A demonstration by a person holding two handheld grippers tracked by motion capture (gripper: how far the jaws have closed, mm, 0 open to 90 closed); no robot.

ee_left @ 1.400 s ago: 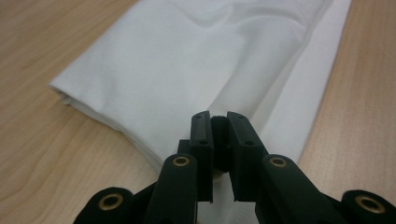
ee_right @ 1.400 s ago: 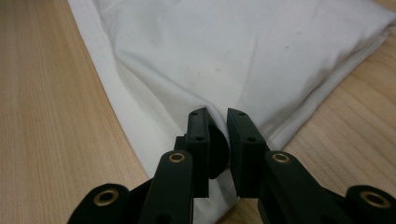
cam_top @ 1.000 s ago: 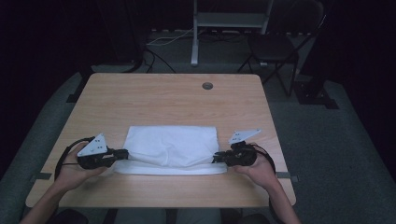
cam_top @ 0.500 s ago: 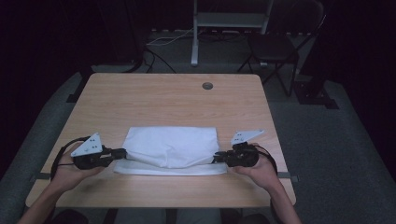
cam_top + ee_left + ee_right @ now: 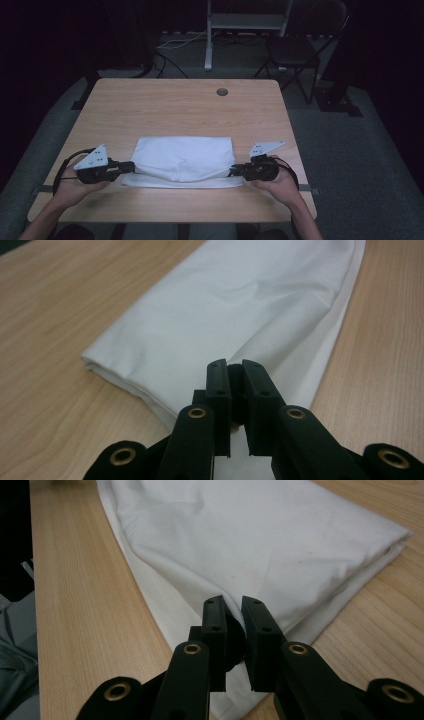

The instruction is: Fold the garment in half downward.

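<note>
Little changed over the last second: left gripper (image 5: 131,166) and right gripper (image 5: 234,170) parked as before at the cloth's (image 5: 184,158) two near corners, jaws closed tight on the fabric. Cloth unshifted too. Probably a pause mid-fold, corners gripped and ready to lift. Farther out: white, folded into a thick rectangle, lower layer peeking out along the near edge, lightly creased, lying on the near half of the table (image 5: 180,107).

Folded white cloth (image 5: 184,159) on table
</note>
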